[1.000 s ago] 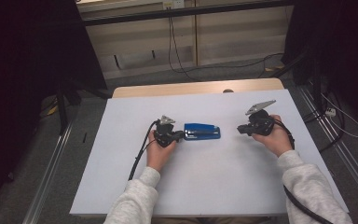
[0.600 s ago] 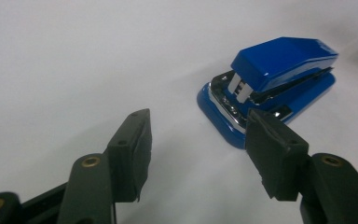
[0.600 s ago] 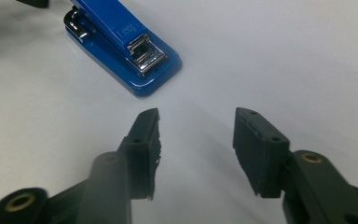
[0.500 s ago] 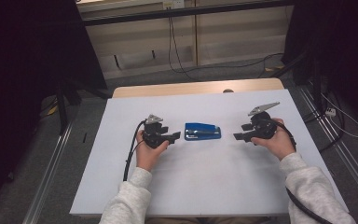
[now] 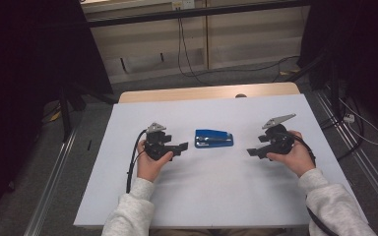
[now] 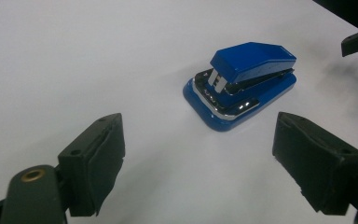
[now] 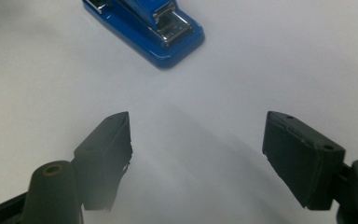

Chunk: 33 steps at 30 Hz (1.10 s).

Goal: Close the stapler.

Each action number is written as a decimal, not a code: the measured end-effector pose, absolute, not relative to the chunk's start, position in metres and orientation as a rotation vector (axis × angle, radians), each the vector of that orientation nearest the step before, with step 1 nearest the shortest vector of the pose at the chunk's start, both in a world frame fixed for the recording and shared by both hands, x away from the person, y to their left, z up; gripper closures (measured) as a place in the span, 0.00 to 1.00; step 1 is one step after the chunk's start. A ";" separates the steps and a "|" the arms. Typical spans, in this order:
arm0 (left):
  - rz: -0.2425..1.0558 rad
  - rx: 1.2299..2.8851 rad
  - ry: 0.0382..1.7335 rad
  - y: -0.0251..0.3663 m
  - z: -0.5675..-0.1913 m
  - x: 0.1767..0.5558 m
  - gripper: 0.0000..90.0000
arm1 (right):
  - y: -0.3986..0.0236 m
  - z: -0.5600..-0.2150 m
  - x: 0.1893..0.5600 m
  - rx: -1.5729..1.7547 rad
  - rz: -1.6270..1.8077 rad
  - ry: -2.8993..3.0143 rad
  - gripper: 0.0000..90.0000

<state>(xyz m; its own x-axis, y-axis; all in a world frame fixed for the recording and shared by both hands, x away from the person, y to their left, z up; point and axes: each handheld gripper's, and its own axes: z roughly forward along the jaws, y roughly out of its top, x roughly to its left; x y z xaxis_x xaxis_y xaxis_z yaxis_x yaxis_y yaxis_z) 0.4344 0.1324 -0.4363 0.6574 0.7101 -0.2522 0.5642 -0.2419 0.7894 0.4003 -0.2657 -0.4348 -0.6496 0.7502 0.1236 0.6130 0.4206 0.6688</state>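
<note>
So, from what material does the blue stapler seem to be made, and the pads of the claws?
The blue stapler: its shell looks like glossy plastic or painted metal, since it shines smoothly; I cannot tell which. The inner magazine and base strip look like chromed metal, bright and mirror-like. The pads of the left claw look like matte black rubber or foam, dull with slightly rough edges.

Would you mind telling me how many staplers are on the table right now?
1. The blue stapler lies mid-table on the white sheet, between the left tongs and the right tongs, touching neither.
</note>
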 end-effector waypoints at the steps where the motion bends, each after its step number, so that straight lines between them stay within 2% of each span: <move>1: 0.192 1.927 0.994 0.135 -0.435 0.433 0.18 | -0.265 -0.434 0.398 1.204 1.036 2.483 0.25; 33: 0.230 1.908 0.964 0.185 -0.428 0.390 0.10 | -0.270 -0.432 0.351 1.182 1.039 2.510 0.20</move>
<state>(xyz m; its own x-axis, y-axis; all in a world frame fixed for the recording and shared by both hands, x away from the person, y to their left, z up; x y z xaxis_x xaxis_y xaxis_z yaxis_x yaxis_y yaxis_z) 0.3896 0.1855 -0.4284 0.6709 0.7055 -0.2284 0.5263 -0.2360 0.8169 0.3514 -0.2698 -0.4316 -0.6682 0.7331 0.1269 0.6082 0.4400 0.6607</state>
